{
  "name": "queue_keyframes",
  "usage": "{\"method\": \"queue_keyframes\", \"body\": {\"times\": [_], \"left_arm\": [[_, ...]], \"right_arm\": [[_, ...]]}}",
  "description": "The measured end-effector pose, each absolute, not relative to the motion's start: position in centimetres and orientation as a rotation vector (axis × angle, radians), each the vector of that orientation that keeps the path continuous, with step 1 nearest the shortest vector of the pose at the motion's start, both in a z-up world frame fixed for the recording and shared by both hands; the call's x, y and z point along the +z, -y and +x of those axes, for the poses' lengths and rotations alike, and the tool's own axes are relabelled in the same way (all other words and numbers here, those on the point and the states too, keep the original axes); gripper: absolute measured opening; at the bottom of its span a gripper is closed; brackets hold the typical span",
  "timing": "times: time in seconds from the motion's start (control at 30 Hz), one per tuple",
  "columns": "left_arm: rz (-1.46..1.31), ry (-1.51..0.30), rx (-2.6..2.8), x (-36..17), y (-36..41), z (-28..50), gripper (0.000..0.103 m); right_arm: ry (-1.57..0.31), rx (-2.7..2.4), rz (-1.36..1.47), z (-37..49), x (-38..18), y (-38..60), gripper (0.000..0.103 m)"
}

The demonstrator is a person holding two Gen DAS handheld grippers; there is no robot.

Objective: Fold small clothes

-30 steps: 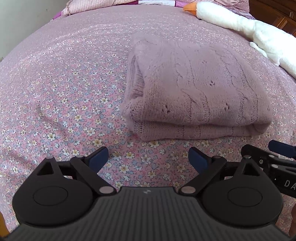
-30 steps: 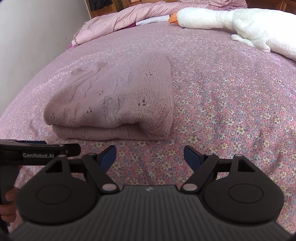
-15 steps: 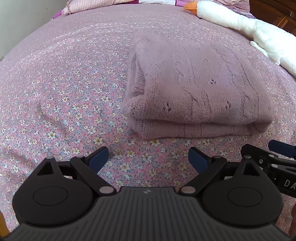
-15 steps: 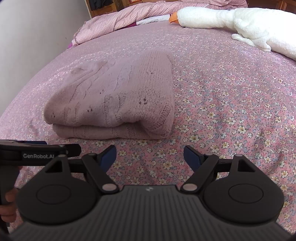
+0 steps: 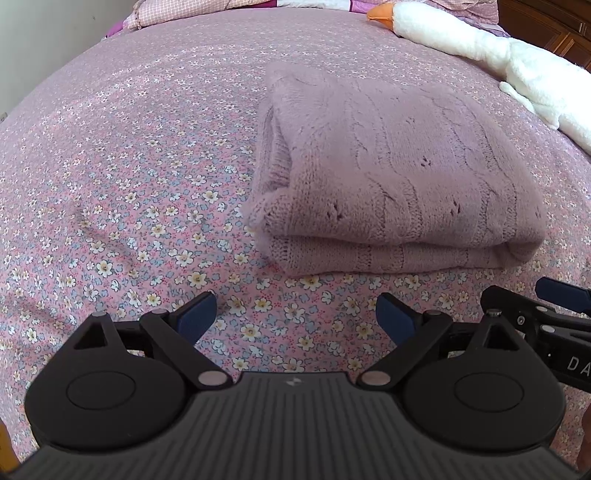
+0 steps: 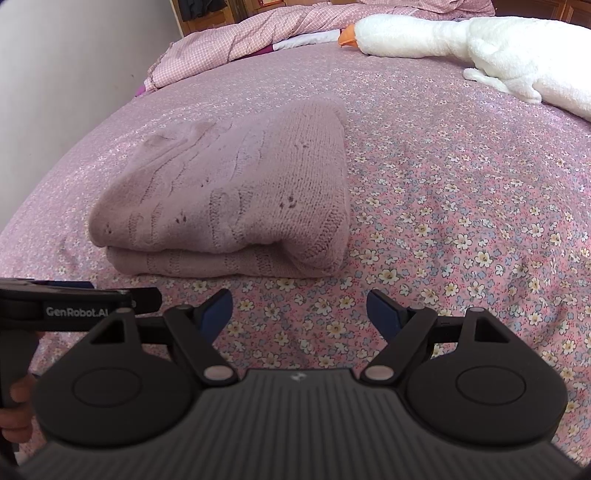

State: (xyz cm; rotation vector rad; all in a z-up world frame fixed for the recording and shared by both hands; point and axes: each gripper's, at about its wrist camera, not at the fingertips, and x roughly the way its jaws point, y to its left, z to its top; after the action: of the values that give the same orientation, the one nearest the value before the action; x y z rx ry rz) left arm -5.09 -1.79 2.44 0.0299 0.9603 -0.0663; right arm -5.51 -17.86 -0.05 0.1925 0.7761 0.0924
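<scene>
Left wrist view: one folded pink sweater [image 5: 399, 177] lies on the floral bed [image 5: 129, 166], ahead of the left gripper [image 5: 295, 314], whose fingers stand apart and empty. One plush goose [image 5: 480, 40] lies beyond.

Right wrist view: the right gripper [image 6: 299, 308] is likewise spread wide, nothing blocking the sweater.

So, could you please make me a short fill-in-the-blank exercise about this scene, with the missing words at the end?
1. The pink knitted sweater lies ____ on the floral bedsheet.
2. The white plush toy beyond the sweater is a ____.
3. The left tool and the right tool both have their jaws ____.
4. The pads of the left tool are ____ in colour.

Missing words: folded; goose; open; blue
</scene>
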Motion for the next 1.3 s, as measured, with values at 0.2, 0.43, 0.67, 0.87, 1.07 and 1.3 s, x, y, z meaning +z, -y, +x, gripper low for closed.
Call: {"method": "queue_keyframes", "body": {"times": [0.2, 0.43, 0.67, 0.87, 1.07, 1.3], "left_arm": [[0.036, -0.957, -0.070, 2.41, 1.92, -5.27, 0.097], [0.037, -0.957, -0.071, 2.40, 1.91, -5.25, 0.097], [0.037, -0.958, -0.070, 2.42, 1.92, -5.22, 0.097], [0.037, -0.958, -0.071, 2.43, 1.89, -5.17, 0.097], [0.038, -0.958, -0.074, 2.44, 1.93, -5.16, 0.097], [0.041, -0.958, -0.076, 2.35, 1.97, -5.22, 0.097]], "right_arm": [[-0.776, 0.092, 0.193, -5.52, -0.06, 17.83, 0.082], [-0.776, 0.093, 0.193, -5.52, -0.06, 17.83, 0.082], [-0.776, 0.092, 0.193, -5.54, -0.06, 17.80, 0.082], [-0.776, 0.092, 0.193, -5.55, -0.06, 17.77, 0.082], [-0.774, 0.092, 0.192, -5.53, 0.00, 17.71, 0.082], [-0.774, 0.093, 0.190, -5.52, 0.06, 17.62, 0.082]]}}
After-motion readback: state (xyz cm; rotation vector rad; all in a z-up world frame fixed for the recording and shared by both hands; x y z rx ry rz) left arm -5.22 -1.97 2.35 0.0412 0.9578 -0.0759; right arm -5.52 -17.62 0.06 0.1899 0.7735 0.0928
